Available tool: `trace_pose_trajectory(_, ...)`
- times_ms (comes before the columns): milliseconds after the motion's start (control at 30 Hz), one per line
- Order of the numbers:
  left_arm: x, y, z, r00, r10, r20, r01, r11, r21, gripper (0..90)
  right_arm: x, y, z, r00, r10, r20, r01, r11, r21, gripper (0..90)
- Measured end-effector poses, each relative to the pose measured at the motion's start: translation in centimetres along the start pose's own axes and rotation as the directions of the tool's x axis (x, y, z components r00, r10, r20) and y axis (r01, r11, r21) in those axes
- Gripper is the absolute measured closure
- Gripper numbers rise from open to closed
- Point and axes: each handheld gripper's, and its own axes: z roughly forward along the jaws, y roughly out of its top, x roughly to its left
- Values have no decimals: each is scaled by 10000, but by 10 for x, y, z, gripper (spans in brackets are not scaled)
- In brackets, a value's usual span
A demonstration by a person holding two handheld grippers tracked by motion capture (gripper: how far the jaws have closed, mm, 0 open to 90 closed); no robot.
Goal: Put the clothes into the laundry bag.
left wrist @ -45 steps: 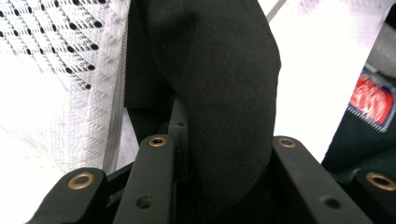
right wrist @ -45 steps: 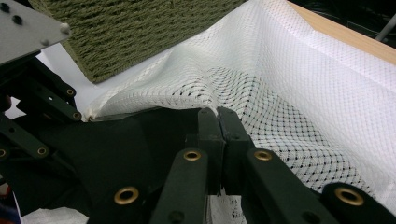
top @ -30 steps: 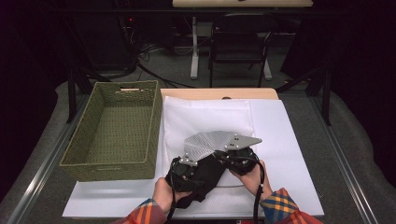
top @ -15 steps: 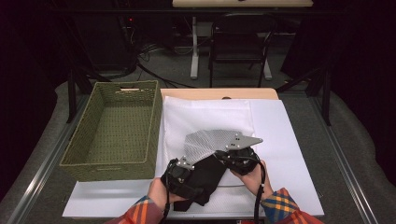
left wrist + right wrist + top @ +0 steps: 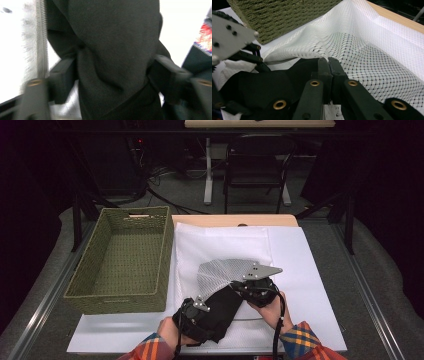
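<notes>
Black cloth [image 5: 220, 312]: a dark bundle lying at the near edge of the table, on the white mesh bag, between the two grippers.
Mesh bag [image 5: 225, 250]: white net cloth spread flat beside the basket. One part is lifted up into a small tent above the black cloth.
Left gripper [image 5: 192, 320]: its jaws stand apart with the black cloth [image 5: 110, 50] between them. They have just been opening and then came in a little. The picture is blurry, so I cannot tell if the pads press on the cloth.
Right gripper [image 5: 257, 287]: its jaws are squeezed tight together. They pinch the edge of the mesh bag [image 5: 367, 50] and hold it up.
Hands: each hand holds one gripper. The sleeves are orange and blue plaid.
White sheet [image 5: 305, 270]: lies under the mesh bag and covers most of the table top.
Basket [image 5: 127, 257]: green and woven, standing on the left, just beside the mesh bag.
Chair [image 5: 255, 170]: dark, standing well behind the table.
</notes>
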Motion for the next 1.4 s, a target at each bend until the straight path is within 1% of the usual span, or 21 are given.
trace_pose_trajectory(33,1,-1,1,9999,-139,-56,139,9999,-102,325,0,0,0,10000,5,-4,-5,10000,-7,895)
trace_pose_trajectory(67,1,-1,1,9999,-118,-98,116,9996,-252,344,0,0,0,10000,-2,-21,2,10000,-4,896)
trace_pose_trajectory(100,1,-1,1,9998,-212,-68,209,9990,-405,386,0,0,0,10000,5,-17,-5,10000,0,896)
trace_pose_trajectory(167,2,-1,1,9998,-120,-142,112,9985,-544,448,1,0,0,10000,25,-36,-25,10000,-1,896)
trace_pose_trajectory(233,1,0,2,9996,-176,-209,162,9978,-640,541,1,0,0,10000,24,-41,-24,10000,-7,896)
trace_pose_trajectory(267,1,0,2,9997,-97,-215,82,9978,-655,578,1,1,0,10000,46,-38,-46,10000,-13,896)
trace_pose_trajectory(300,1,0,1,9995,-29,-305,8,9977,-673,616,1,1,-1,10000,52,-44,-52,10000,-26,896)
trace_pose_trajectory(333,0,0,1,9995,-51,-307,29,9973,-730,660,1,1,-1,10000,59,-42,-59,10000,-27,896)
trace_pose_trajectory(400,1,0,0,9994,-45,-351,16,9968,-802,721,1,1,-1,10000,74,-43,-74,10000,-50,896)
trace_pose_trajectory(467,1,1,-1,9995,-34,-327,7,9965,-830,758,0,1,-1,9999,85,-56,-86,9999,-55,896)
trace_pose_trajectory(533,2,2,-2,9997,53,-256,-74,9964,-846,775,0,1,-1,9999,97,-64,-97,9999,-50,896)
trace_pose_trajectory(667,2,5,-6,9998,39,-219,-61,9948,-1021,784,0,1,-1,9999,122,-67,-123,9999,-81,896)
trace_pose_trajectory(700,2,5,-6,9999,-34,-132,20,9942,-1079,784,0,1,-2,9999,127,-75,-128,9999,-84,896)
trace_pose_trajectory(733,2,6,-6,9998,31,-179,-50,9941,-1082,784,0,1,-2,9999,143,-76,-143,9999,-85,896)
trace_pose_trajectory(767,3,6,-7,9999,78,-120,-90,9943,-1061,784,0,1,-2,9998,165,-84,-165,9998,-95,896)
trace_pose_trajectory(833,3,7,-7,10000,-14,-56,8,9936,-1128,785,0,1,-1,9998,153,-97,-153,9998,-88,896)
trace_pose_trajectory(900,4,9,-6,10000,-24,-15,22,9930,-1180,785,-1,1,0,9998,155,-132,-156,9999,-50,895)
trace_pose_trajectory(1133,4,17,-5,9999,8,-101,-22,9901,-1406,786,-1,1,-2,9997,186,-126,-187,9998,-105,895)
trace_pose_trajectory(1167,4,18,-5,9999,-49,-118,32,9894,-1455,786,-1,1,-2,9998,184,-120,-186,9998,-111,896)
trace_pose_trajectory(1300,4,20,-4,9998,-18,-209,-15,9881,-1539,786,0,1,-1,9997,192,-123,-193,9997,-133,896)
trace_pose_trajectory(1400,4,22,-3,9996,-82,-259,39,9869,-1611,786,0,1,-1,9997,189,-130,-191,9997,-137,896)
